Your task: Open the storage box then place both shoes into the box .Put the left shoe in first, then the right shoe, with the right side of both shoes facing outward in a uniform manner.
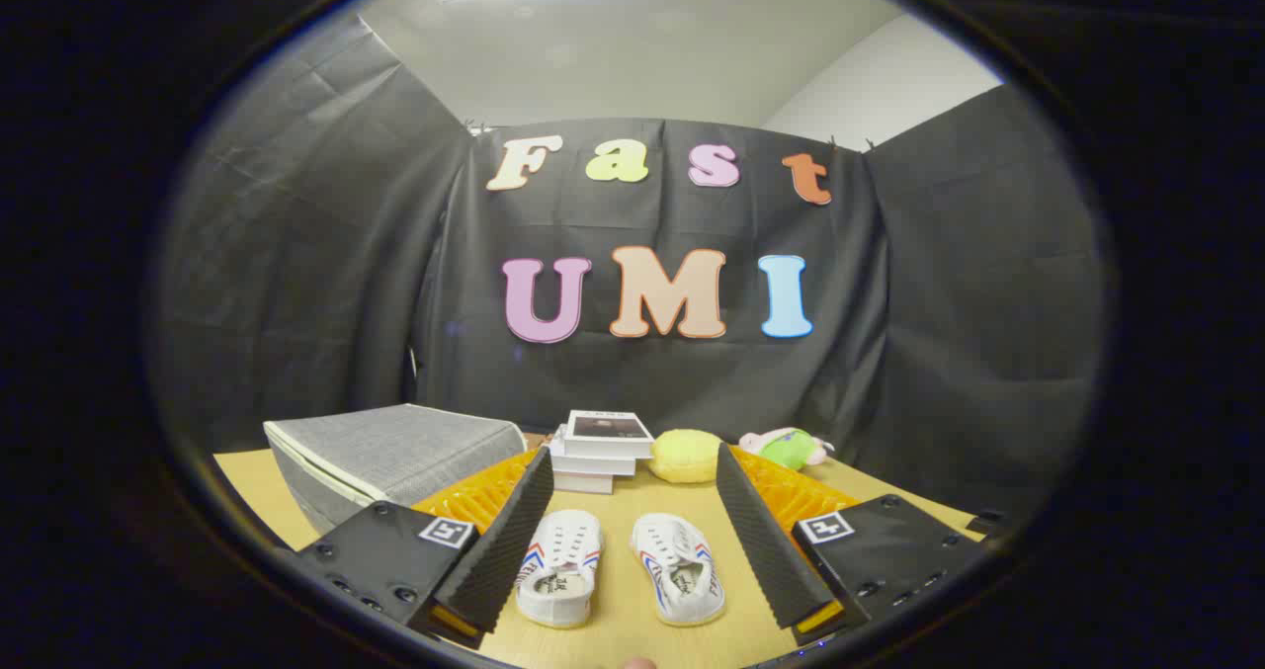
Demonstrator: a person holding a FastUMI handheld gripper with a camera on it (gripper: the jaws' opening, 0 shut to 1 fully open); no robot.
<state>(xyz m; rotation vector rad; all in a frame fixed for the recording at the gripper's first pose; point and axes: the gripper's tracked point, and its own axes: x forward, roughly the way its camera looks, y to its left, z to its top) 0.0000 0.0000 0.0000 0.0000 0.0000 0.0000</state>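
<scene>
At lower left of the frame the grey storage box [390, 457] sits closed on the desk [632, 605]; opening it likely comes first, best by catching the lid's near edge. At lower centre, two white shoes [618, 575] lie between the spread, empty fingers of the hand-held gripper [632, 541]. Insole print on the left one is too small to read.

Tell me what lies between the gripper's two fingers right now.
In the gripper view, two white shoes lie side by side on the wooden table between the open gripper's fingers, touching neither.
</scene>
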